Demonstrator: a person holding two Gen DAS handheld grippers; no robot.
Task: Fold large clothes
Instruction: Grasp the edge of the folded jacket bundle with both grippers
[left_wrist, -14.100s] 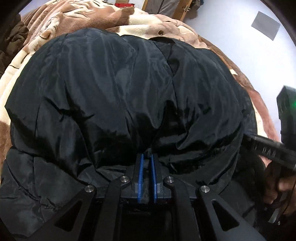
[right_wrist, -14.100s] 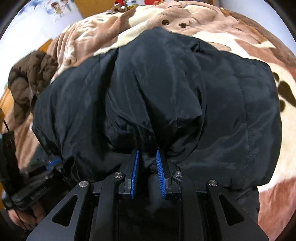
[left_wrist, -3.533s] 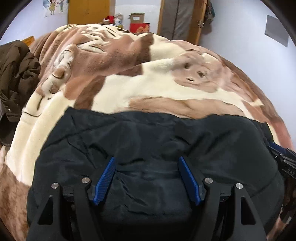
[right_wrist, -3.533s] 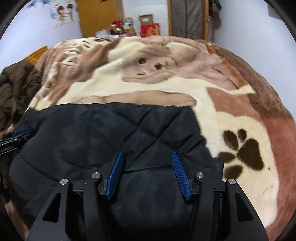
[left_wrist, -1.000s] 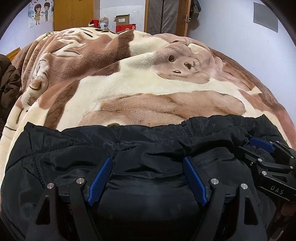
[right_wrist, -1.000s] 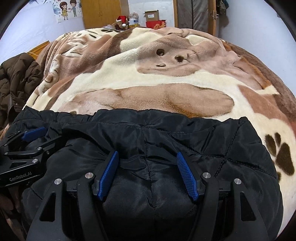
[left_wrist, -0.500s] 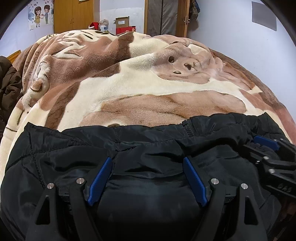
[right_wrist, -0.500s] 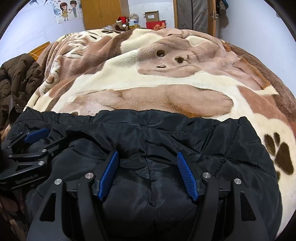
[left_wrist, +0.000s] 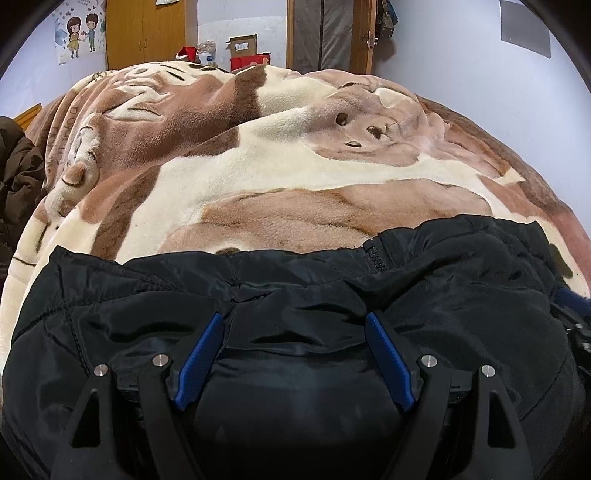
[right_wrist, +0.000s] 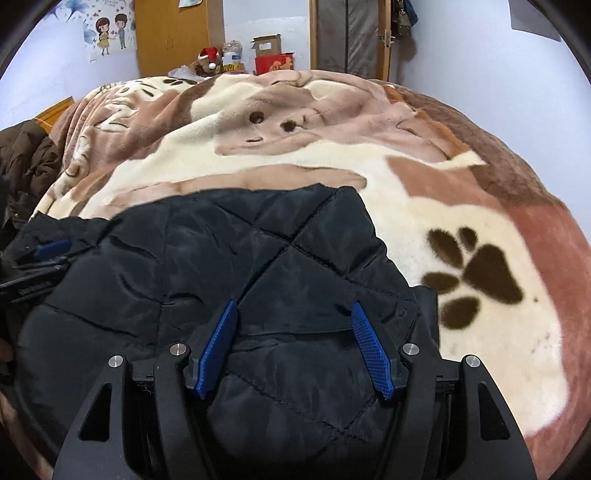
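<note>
With both claws spread and empty, folded black quilted puffer jacket (right_wrist: 229, 288) lies released on brown-cream plush bear blanket (left_wrist: 280, 177); right gripper (right_wrist: 291, 345), narrowing slightly, now at right edge; left gripper (left_wrist: 295, 354) unmoved; fold looks done.

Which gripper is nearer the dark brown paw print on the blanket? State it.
Right. The right gripper hovers over the black quilted jacket beside the paw print; the left gripper is farther off, over the jacket's other end.
</note>
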